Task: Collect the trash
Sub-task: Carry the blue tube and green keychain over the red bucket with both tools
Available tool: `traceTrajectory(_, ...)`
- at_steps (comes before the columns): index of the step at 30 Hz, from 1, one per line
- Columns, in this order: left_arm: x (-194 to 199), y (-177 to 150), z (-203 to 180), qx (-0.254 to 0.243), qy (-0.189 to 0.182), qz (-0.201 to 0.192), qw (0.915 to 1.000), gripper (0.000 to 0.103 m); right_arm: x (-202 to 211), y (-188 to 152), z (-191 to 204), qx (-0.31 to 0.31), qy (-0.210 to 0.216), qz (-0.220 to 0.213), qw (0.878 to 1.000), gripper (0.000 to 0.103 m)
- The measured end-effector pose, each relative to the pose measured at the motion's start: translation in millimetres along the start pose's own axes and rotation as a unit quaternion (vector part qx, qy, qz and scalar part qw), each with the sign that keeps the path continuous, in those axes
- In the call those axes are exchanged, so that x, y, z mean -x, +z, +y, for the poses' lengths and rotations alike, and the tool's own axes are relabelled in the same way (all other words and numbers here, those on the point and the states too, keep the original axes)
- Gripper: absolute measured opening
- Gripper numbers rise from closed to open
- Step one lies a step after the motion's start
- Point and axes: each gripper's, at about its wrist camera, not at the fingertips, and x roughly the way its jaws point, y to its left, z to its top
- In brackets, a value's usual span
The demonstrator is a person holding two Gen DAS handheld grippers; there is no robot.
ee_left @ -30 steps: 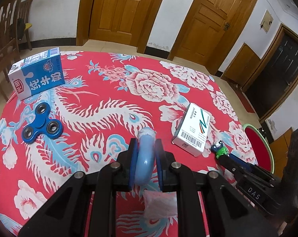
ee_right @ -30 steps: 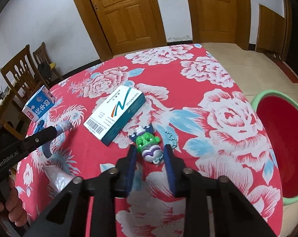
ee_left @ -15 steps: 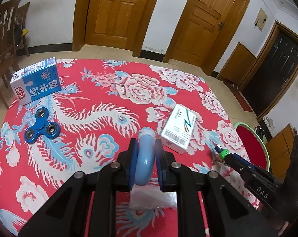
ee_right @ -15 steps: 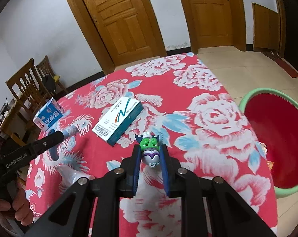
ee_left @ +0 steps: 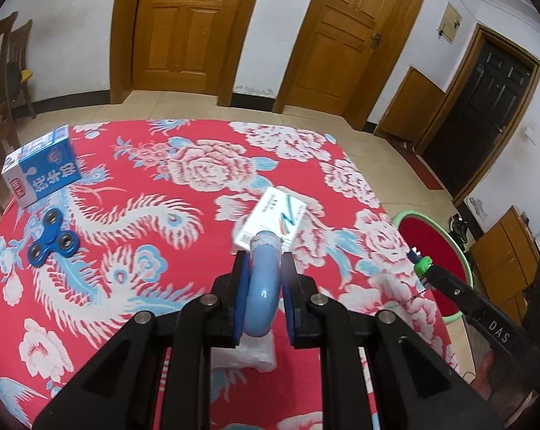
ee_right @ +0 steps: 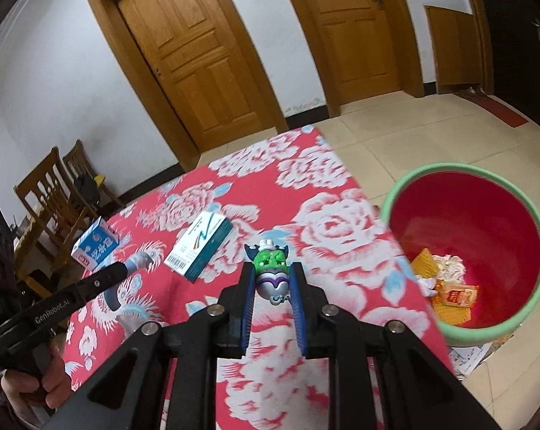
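Soft, even room light, no strong shadows; the round lens bends the edges, and the cloth (ee_left: 198, 236) looks blurry.

The white packet (ee_left: 246, 354) on the counter (ee_left: 162, 251) lies mostly hidden behind the left gripper's fingers (ee_left: 242, 297); its kind cannot be told. The lower end of the curved blue tube (ee_left: 263, 286) is covered by those fingers. Print on the white box (ee_left: 280, 215) is blurred and unreadable. The near edge of the counter is cut off by the frame. In the right wrist view, the toy figure's (ee_right: 273, 270) lower part sits hidden between the fingers (ee_right: 246, 308). Contents of the red bin (ee_right: 467, 243) are too small to identify; its lower rim is partly covered by the counter.
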Motion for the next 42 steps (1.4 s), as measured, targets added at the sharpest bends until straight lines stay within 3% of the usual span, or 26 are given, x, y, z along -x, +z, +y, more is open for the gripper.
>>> traceTrajectory(12,-9.5,4.3,-50.9,-0.039,-0.033,0.011,0.9986,0.017,32.6,9.9,-57.9,-0.051,-0.043,-0.04,0.997,0.021)
traceTrajectory(22,-27.7,5.7,-88.6,-0.069,-0.05,0.029,0.996,0.017,30.9,7.8,-109.6,-0.096,-0.081,-0.037,0.991,0.021)
traceTrajectory(42,-70.1,2.3,-154.1,-0.114,-0.099,0.057,0.9868,0.017,40.4,-5.0,-153.8,-0.127,-0.107,-0.04,0.985,0.022)
